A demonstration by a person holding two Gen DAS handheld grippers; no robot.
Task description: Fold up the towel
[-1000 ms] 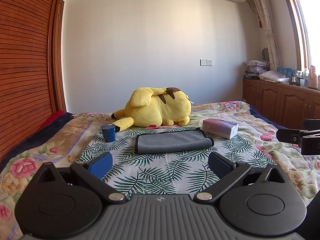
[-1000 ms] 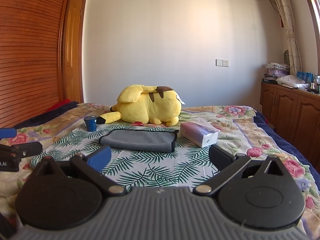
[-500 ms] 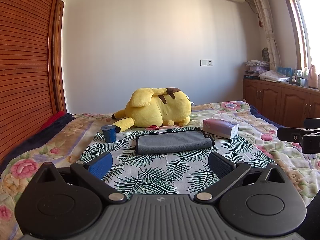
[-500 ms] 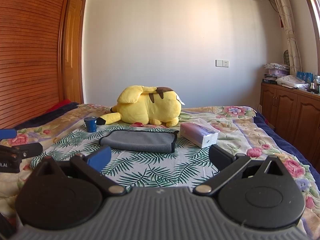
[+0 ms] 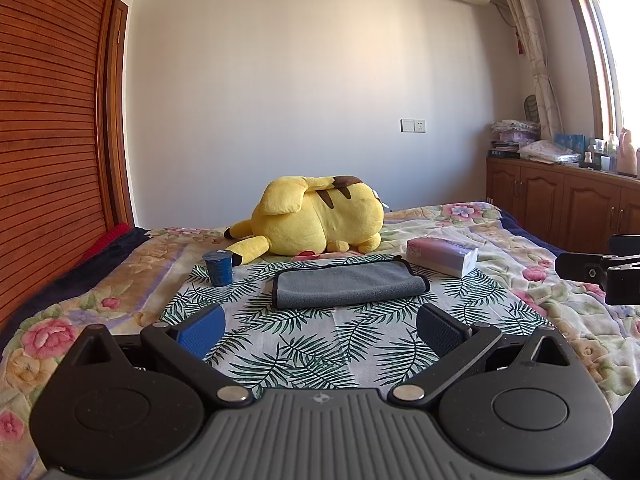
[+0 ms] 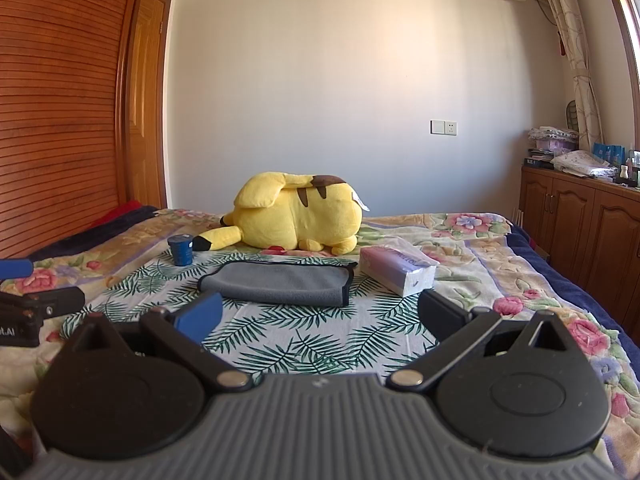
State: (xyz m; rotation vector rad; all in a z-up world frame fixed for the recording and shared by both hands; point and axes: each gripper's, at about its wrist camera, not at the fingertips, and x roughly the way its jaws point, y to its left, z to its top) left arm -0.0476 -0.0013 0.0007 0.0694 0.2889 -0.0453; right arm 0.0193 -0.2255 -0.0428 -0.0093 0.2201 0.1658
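A grey towel [image 5: 348, 285] with a black edge lies folded flat on the leaf-print cloth [image 5: 316, 344] on the bed; it also shows in the right wrist view [image 6: 280, 282]. My left gripper [image 5: 320, 326] is open and empty, held above the cloth in front of the towel. My right gripper [image 6: 320, 314] is open and empty, also in front of the towel. Each gripper shows at the edge of the other's view: the right gripper [image 5: 600, 274] and the left gripper [image 6: 36, 304].
A yellow plush toy [image 5: 316, 216] lies behind the towel. A small blue cup [image 5: 218, 267] stands to the towel's left and a tissue pack [image 5: 442, 256] to its right. Wooden cabinets [image 5: 568, 208] stand on the right, a slatted wardrobe [image 5: 48, 152] on the left.
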